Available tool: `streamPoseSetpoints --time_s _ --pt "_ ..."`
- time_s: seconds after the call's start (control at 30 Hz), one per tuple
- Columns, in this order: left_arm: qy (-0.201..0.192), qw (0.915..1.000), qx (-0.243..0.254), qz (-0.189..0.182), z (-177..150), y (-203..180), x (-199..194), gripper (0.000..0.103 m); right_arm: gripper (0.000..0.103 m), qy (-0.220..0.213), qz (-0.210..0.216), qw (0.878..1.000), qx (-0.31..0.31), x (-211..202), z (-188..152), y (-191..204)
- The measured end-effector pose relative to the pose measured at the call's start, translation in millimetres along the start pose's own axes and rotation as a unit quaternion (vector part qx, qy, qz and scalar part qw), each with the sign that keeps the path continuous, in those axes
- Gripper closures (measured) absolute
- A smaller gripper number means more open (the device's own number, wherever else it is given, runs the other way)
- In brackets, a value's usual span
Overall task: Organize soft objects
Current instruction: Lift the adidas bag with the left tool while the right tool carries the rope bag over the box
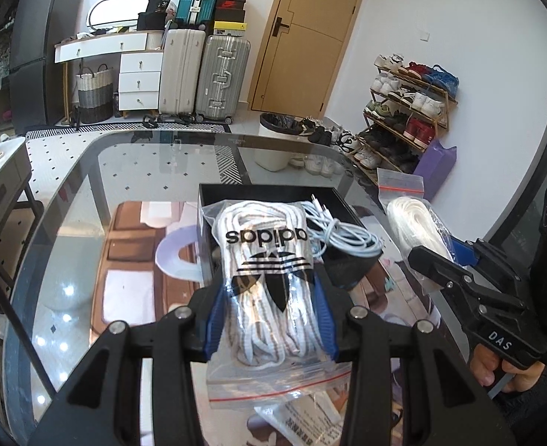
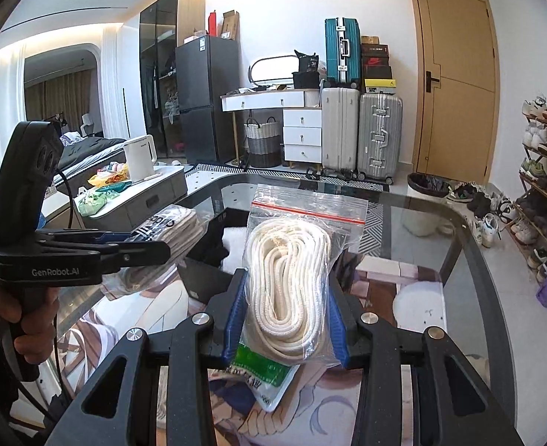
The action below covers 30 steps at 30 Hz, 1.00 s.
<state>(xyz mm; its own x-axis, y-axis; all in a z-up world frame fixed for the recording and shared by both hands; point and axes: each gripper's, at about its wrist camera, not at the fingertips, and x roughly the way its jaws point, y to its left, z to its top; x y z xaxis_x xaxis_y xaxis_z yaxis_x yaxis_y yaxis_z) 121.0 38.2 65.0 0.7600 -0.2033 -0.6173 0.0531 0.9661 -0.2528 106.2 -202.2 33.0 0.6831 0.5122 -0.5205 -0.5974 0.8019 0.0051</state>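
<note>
glass table [image 1: 87, 193]: two lace bags [image 1: 269, 278], one box [image 1: 214, 200]

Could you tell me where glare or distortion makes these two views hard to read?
Left wrist view: ceiling lights glare off the glass table, and the fisheye bends its far edge. Right wrist view: the backlit curtains wash out, and the plastic bag of white rope glints.

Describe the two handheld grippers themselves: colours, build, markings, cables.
Both are matte black plastic linkages with silver pivot bolts and ribbed blue finger pads. The left gripper carries white "GenRobot.AI" lettering on its side, a black camera housing on top and a black cable trailing from it. The right gripper shows "DAS" in white on its body. Each has a pistol grip held in a bare hand.
</note>
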Motion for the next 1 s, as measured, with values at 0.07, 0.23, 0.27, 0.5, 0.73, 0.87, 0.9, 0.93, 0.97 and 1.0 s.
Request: streamPoseSetpoints --time_s 0.07,0.23,0.27,0.5,0.73,0.87,0.9,0.93,0.97,1.0 --pt "-0.003 1.0000 0.002 0.004 5 -2 4 0.062 0.064 0.001 0.002 1.000 -0.002 4 5 -1" --pt "-0.008 0.9998 0.010 0.015 15 -3 15 0.062 0.064 0.004 0.008 1.000 0.000 13 16 -4" --pt "-0.008 0.9997 0.012 0.019 17 -3 18 0.062 0.064 0.005 0.010 1.000 0.001 15 18 -4" --pt "-0.006 0.9990 0.019 0.040 24 -1 35 0.062 0.064 0.010 0.015 1.000 0.002 25 27 -8" --pt "-0.003 0.9979 0.031 0.057 31 -1 47 0.062 0.064 0.013 0.023 1.000 0.006 38 38 -13" --pt "-0.003 0.9970 0.040 0.066 36 -1 52 0.062 0.064 0.013 0.024 1.000 0.009 42 43 -16" --pt "-0.004 0.9969 0.042 0.067 38 -1 52 0.062 0.064 0.013 0.024 1.000 0.009 43 45 -17" --pt "-0.004 0.9967 0.043 0.069 39 -1 53 0.062 0.064 0.013 0.025 1.000 0.010 44 46 -19" --pt "-0.005 0.9965 0.044 0.071 40 -1 54 0.062 0.064 0.013 0.024 1.000 0.010 43 45 -17" --pt "-0.005 0.9962 0.046 0.073 42 0 55 0.062 0.064 0.013 0.024 1.000 0.010 44 47 -18"
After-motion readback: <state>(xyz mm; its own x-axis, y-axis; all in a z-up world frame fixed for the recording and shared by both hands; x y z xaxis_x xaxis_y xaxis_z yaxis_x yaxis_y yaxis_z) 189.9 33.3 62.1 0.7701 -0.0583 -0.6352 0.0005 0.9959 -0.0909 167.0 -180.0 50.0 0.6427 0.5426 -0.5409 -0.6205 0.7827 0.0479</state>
